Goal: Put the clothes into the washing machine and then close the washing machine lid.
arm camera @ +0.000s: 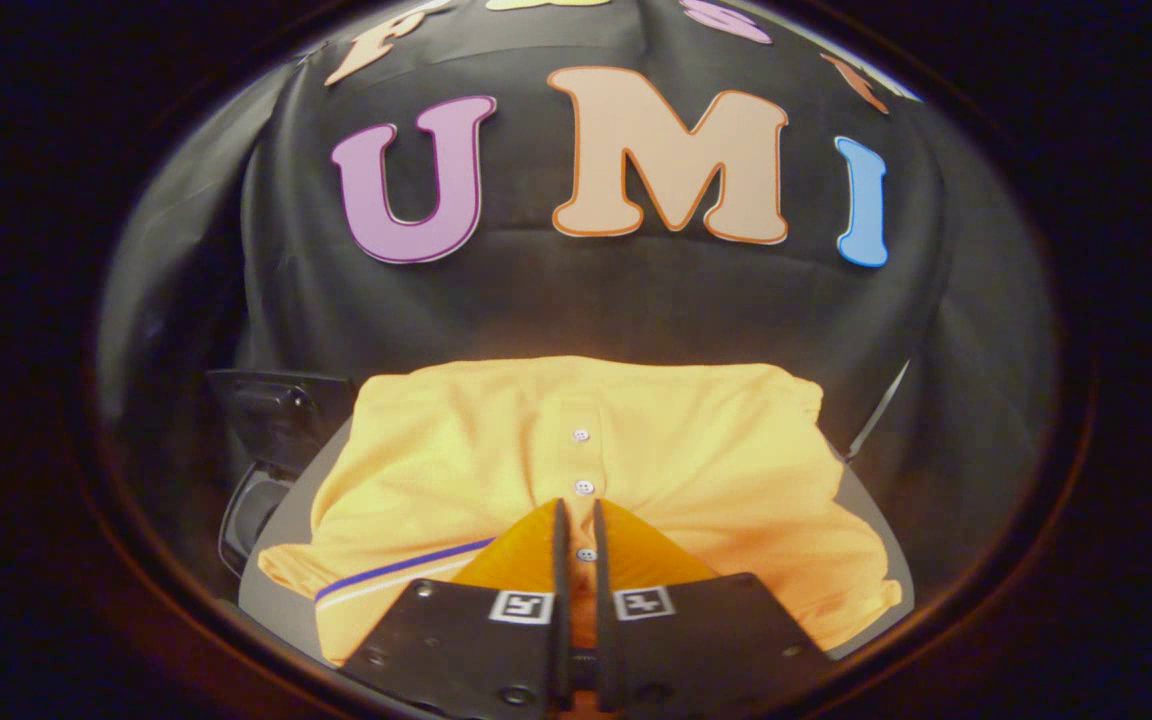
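Observation:
A folded yellow polo shirt [576, 450] lies flat on a grey surface [281, 590], its button placket running straight toward me and a purple stripe on its left sleeve. My gripper [576, 512] hovers over the near part of the shirt. Its fingers stand almost together with only a thin slit between them, and a shirt button shows through that slit. I see no cloth pinched between the fingers.
A dark plastic object [271, 420] with a rounded part below it [248, 515] stands just left of the shirt; I cannot tell what it is. A thin pale edge [876, 410] rises at the shirt's right. The black booth cloth hangs close behind.

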`<state>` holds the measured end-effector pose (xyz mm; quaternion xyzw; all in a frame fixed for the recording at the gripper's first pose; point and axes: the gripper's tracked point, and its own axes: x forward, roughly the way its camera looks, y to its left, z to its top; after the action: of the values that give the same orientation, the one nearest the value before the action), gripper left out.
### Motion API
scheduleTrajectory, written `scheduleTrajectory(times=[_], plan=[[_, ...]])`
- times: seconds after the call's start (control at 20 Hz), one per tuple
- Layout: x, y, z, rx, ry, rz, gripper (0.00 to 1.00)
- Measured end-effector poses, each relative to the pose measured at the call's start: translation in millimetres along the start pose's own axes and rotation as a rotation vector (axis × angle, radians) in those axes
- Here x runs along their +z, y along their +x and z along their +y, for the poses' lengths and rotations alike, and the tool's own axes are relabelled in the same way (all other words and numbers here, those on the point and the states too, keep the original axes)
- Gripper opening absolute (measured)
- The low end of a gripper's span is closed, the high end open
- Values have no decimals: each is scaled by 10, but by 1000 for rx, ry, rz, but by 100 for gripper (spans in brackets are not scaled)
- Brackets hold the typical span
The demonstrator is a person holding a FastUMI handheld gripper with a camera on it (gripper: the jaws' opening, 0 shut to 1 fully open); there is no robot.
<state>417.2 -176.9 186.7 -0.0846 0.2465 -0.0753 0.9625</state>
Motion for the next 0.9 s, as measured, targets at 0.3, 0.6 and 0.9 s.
scheduleTrajectory(times=[0.3,0.6,0.9], plan=[[296,-179,300,105,219,-52,0],[289,-263,255,23,41,14,0],[147,-202,177,-19,26,61,78]])
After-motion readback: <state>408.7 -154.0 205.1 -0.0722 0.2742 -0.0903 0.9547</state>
